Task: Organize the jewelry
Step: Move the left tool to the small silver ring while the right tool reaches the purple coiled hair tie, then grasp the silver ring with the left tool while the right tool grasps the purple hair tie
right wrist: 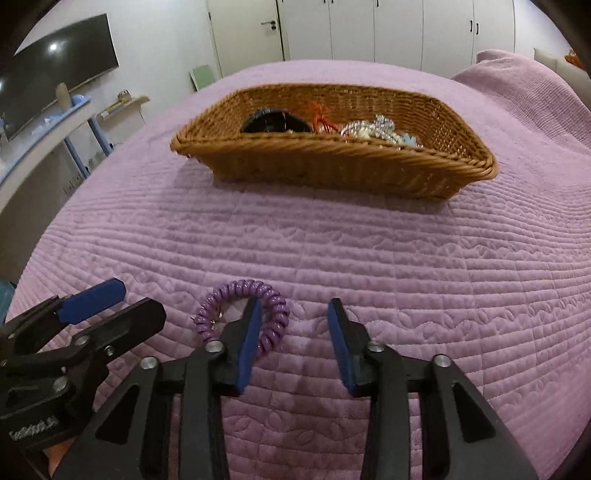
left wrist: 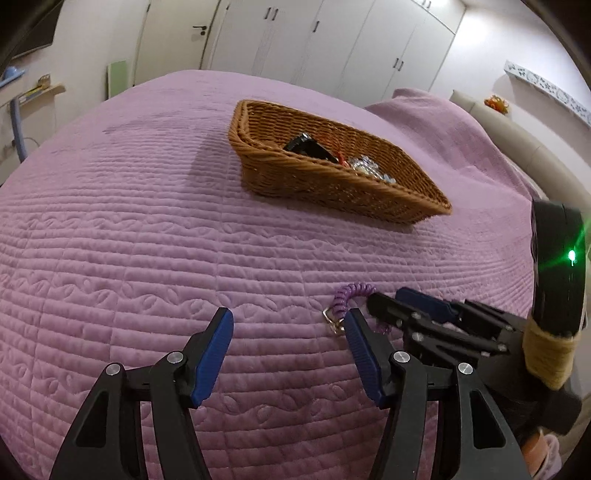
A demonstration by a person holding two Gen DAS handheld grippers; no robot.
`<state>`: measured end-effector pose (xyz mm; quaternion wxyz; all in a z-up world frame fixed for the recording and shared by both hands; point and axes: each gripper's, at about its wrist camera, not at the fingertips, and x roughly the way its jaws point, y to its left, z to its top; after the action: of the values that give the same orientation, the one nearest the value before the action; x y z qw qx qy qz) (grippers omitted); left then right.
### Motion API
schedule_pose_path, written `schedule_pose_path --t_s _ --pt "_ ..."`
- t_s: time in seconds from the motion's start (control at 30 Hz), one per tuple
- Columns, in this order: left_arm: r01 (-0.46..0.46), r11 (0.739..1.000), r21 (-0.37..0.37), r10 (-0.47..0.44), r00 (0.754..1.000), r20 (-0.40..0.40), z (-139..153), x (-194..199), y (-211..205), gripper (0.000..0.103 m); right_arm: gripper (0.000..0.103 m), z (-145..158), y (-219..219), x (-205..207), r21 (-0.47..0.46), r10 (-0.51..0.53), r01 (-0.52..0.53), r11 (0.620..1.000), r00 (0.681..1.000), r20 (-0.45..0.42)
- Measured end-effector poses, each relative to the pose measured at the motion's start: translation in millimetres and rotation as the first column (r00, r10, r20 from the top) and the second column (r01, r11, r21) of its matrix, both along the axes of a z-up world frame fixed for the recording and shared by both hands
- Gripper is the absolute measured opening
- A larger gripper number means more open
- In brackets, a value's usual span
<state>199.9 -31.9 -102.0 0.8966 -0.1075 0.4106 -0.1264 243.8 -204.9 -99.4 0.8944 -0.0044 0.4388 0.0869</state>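
A purple coiled bracelet (right wrist: 271, 314) with a small metal clasp (left wrist: 331, 319) lies on the purple quilt (right wrist: 369, 258); it also shows in the left wrist view (left wrist: 349, 293). My right gripper (right wrist: 293, 317) is open, its left finger inside the bracelet's loop. My left gripper (left wrist: 290, 325) is open and empty, just left of the bracelet. A wicker basket (right wrist: 332, 166) farther back holds a black item (right wrist: 275, 123), a red cord (right wrist: 321, 114) and silvery jewelry (right wrist: 373, 129). The basket also shows in the left wrist view (left wrist: 332, 184).
The quilt covers a wide bed. A pillow bulge (left wrist: 424, 107) and cream headboard (left wrist: 517, 140) are at the right. White wardrobes (right wrist: 388, 29) stand behind. A TV (right wrist: 55, 70) and a shelf (right wrist: 44, 122) are at the left.
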Motion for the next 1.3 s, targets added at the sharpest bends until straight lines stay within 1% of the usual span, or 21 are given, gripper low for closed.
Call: schedule_pose_path --t_s 0.03,0.1,0.13,0.3,0.4,0.47,0.53,0.6,0.67,0.73,0.77,0.83,0.87,0.9,1.0,1.1,1.17,1.2,1.23,1.3 --pt "0.009 1.000 0.006 -0.009 1.000 -0.004 -1.0 0.0 -2.4 0.060 0.031 0.1 -2.3 -0.5 0.001 -0.011 0.011 1.000 1.000 0.000" --pt "0.041 0.999 0.021 -0.040 0.999 -0.019 -4.1 0.8 -10.3 0.055 0.028 0.3 -7.2 -1.5 0.002 -0.035 0.035 0.999 0.999 -0.001" --pt "0.055 0.998 0.029 -0.054 0.998 -0.023 -4.7 1.0 -13.9 0.055 0.027 0.2 -10.2 -2.0 -0.001 -0.050 0.050 0.999 0.999 -0.001" --pt "0.134 0.988 0.071 -0.134 0.991 -0.013 -3.9 -3.1 -32.4 0.054 0.026 1.6 -32.8 -8.7 0.018 -0.127 0.128 0.992 0.992 -0.011" --pt "0.152 0.982 0.107 -0.151 0.988 -0.025 -6.6 0.6 -43.2 0.043 0.026 1.8 -49.4 -11.1 0.039 -0.172 0.172 0.984 0.985 -0.012" --pt "0.150 0.982 0.115 -0.148 0.989 -0.029 -7.7 4.4 -46.8 0.042 0.026 1.7 -57.8 -12.3 0.060 -0.188 0.188 0.980 0.982 -0.015" --pt "0.146 0.985 0.088 -0.144 0.989 -0.033 -8.2 9.4 -47.2 0.042 0.026 1.2 -63.5 -11.7 0.092 -0.182 0.184 0.979 0.983 -0.022" --pt "0.143 0.987 0.071 -0.140 0.989 -0.042 -9.6 15.6 -48.2 0.042 0.026 1.8 -63.7 -10.3 0.097 -0.167 0.168 0.981 0.986 -0.019" --pt "0.143 0.987 0.067 -0.140 0.989 -0.046 -10.6 19.5 -49.5 0.041 0.026 1.9 -62.0 -8.7 0.089 -0.148 0.149 0.985 0.989 -0.019" --pt "0.148 0.986 0.078 -0.145 0.988 -0.046 -11.4 22.6 -54.2 0.041 0.026 1.3 -60.7 -7.3 0.087 -0.139 0.140 0.986 0.990 -0.019" --pt "0.148 0.985 0.087 -0.145 0.988 -0.046 -11.4 24.0 -56.6 0.039 0.026 0.3 -60.3 -6.8 0.091 -0.137 0.138 0.986 0.990 -0.021" --pt "0.146 0.983 0.111 -0.142 0.989 -0.046 -12.5 26.1 -60.9 0.029 0.026 -0.6 -59.5 -5.9 0.092 -0.131 0.132 0.987 0.991 -0.020" --pt "0.146 0.983 0.114 -0.142 0.989 -0.045 -13.1 27.2 -61.8 0.025 0.027 -1.0 -58.5 -5.7 0.092 -0.127 0.129 0.987 0.992 -0.019" --pt "0.147 0.983 0.112 -0.142 0.989 -0.045 -13.4 28.0 -62.1 0.017 0.028 -0.9 -57.8 -5.4 0.092 -0.124 0.125 0.988 0.992 -0.018" --pt "0.147 0.984 0.104 -0.144 0.989 -0.044 -14.1 27.0 -59.7 0.016 0.030 -1.3 -56.6 -4.1 0.091 -0.114 0.115 0.989 0.993 -0.017" --pt "0.152 0.982 0.115 -0.149 0.988 -0.034 -14.0 25.5 -61.4 0.016 0.031 -2.0 -52.8 -4.7 0.080 -0.101 0.102 0.992 0.995 -0.012" --pt "0.159 0.980 0.119 -0.157 0.987 -0.024 -13.0 21.9 -61.1 0.016 0.027 -2.0 -51.0 -5.6 0.077 -0.094 0.095 0.993 0.995 -0.008" --pt "0.162 0.980 0.120 -0.160 0.987 -0.021 -12.8 21.1 -61.5 0.016 0.021 -2.3 -50.3 -4.8 0.079 -0.089 0.089 0.993 0.996 -0.008" --pt "0.164 0.979 0.121 -0.163 0.987 -0.018 -12.4 19.7 -61.9 0.016 0.018 -2.2 -50.2 -4.8 0.081 -0.086 0.087 0.993 0.996 -0.007" --pt "0.166 0.978 0.123 -0.166 0.986 -0.011 -12.0 17.8 -62.1 0.016 0.016 -1.7 -50.7 -5.3 0.087 -0.085 0.085 0.993 0.996 -0.003"
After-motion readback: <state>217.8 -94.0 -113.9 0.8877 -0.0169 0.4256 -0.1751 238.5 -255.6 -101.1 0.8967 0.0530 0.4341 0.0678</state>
